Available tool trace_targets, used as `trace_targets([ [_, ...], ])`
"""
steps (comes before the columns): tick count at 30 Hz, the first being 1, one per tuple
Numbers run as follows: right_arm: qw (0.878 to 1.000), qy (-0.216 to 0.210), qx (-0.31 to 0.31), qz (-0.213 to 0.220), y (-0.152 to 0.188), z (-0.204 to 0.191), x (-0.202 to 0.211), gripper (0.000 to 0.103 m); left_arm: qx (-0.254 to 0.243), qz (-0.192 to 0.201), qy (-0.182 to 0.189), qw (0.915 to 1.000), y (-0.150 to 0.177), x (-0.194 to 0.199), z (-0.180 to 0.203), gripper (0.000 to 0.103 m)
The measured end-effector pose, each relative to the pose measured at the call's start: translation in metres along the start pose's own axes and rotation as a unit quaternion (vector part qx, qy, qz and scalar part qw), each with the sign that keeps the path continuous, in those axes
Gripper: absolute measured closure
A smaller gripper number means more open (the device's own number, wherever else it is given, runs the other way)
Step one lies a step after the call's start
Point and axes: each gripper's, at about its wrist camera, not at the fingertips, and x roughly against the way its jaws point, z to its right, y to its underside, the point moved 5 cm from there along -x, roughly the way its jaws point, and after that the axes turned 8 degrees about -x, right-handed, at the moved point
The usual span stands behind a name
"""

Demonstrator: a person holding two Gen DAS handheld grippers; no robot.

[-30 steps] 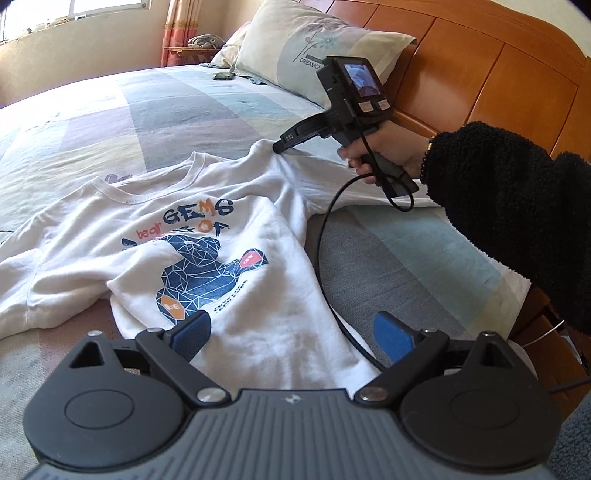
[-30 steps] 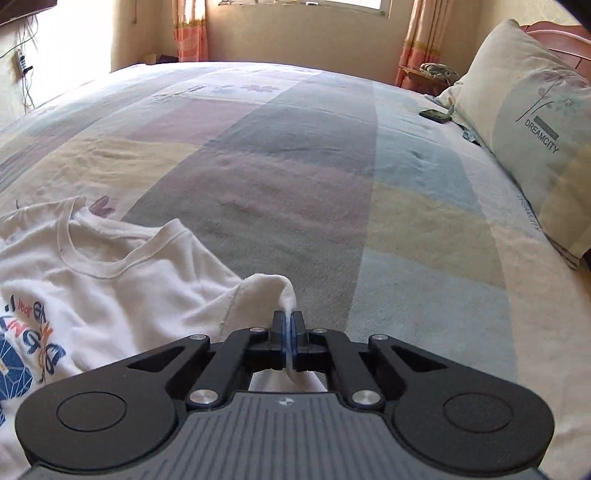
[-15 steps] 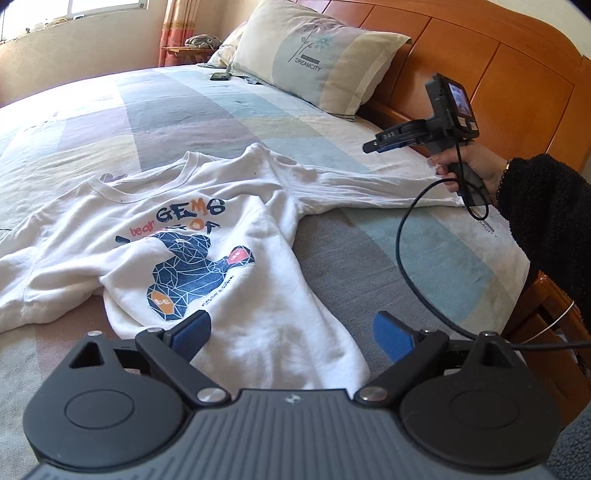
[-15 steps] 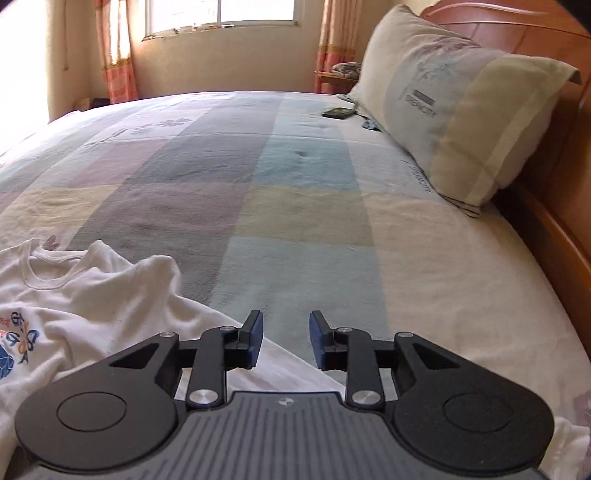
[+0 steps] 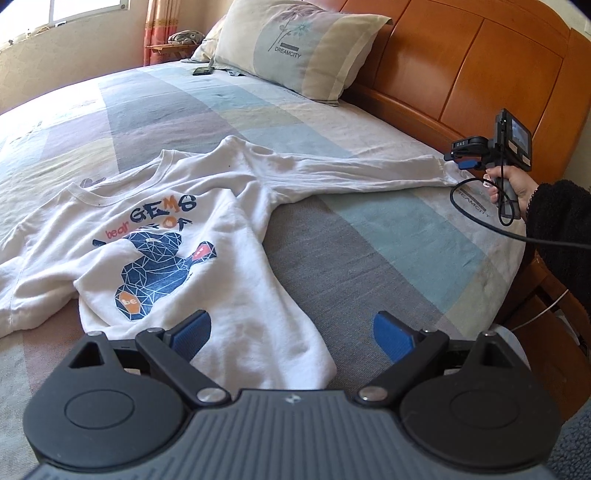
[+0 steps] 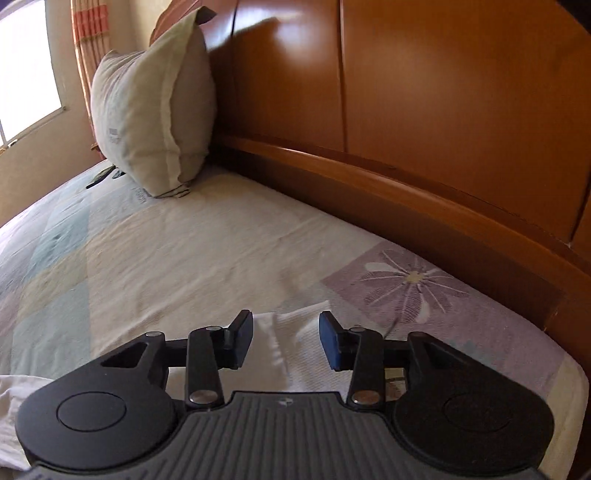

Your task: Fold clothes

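My right gripper (image 6: 286, 336), clamped on the sleeve (image 5: 362, 171) a second ago, now hangs with its jaws apart over the cuff beside the headboard (image 6: 424, 110). The sleeve lies stretched out from the white sweatshirt (image 5: 166, 236) on the bed (image 5: 369, 251). My left gripper (image 5: 291, 332) stays wide open above the hem.

Daylight from the window (image 5: 70, 11) on my left washes out the far bedspread (image 5: 44, 118). Fisheye bends my edges; the headboard (image 6: 424, 92) shows soft glare and motion blur.
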Motion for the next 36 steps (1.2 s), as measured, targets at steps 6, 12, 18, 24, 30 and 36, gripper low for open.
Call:
trace_targets([
  [6,1.0,0.002,0.013,-0.017,0.01,0.017,-0.024,0.045,-0.008,-0.015,0.005,0.9998,0.001,-0.009,0.011,0.008],
  [12,0.998,-0.015,0.049,-0.037,0.017,0.013,-0.016,0.09,-0.009,-0.022,-0.001,0.9997,0.002,-0.012,0.012,0.008],
  [18,0.995,0.0,0.078,-0.06,0.011,0.018,0.033,0.097,-0.011,-0.024,0.006,0.9996,0.002,-0.016,0.014,0.008],
  [24,0.991,-0.014,0.135,-0.006,-0.011,-0.009,0.053,0.085,-0.016,-0.02,0.015,0.9996,-0.001,-0.018,0.022,0.008],
  [30,0.967,-0.137,0.212,-0.041,0.008,-0.099,0.015,0.055,-0.013,-0.026,0.007,0.9996,0.001,-0.016,0.021,0.008],
  [36,0.935,-0.163,0.304,-0.082,0.055,-0.153,-0.016,0.055,-0.001,-0.031,0.003,0.9995,0.005,-0.019,0.012,0.008],
])
